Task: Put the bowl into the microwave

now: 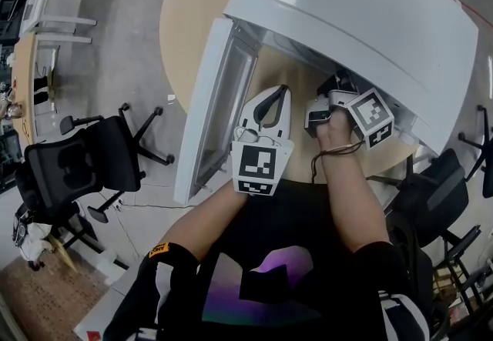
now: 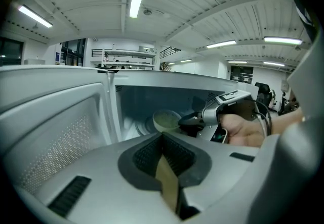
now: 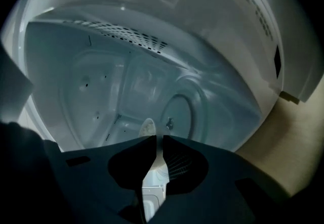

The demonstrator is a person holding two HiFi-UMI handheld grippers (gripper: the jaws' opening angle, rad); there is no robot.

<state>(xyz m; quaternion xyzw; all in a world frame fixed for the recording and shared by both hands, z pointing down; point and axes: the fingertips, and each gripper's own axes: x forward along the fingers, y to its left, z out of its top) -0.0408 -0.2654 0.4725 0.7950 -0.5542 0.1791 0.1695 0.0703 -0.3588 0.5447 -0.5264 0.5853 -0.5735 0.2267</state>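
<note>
The white microwave stands on a round wooden table with its door swung open to the left. In the left gripper view a pale greenish bowl is inside the cavity, tilted, with its rim pinched by my right gripper. The right gripper reaches into the opening, and in its own view its jaws are shut on the bowl's thin rim. My left gripper hovers just outside the opening, jaws together and holding nothing.
The open door stands close on the left gripper's left side. A glass turntable lies on the cavity floor under the bowl. Black office chairs stand on the floor to the left and at the right.
</note>
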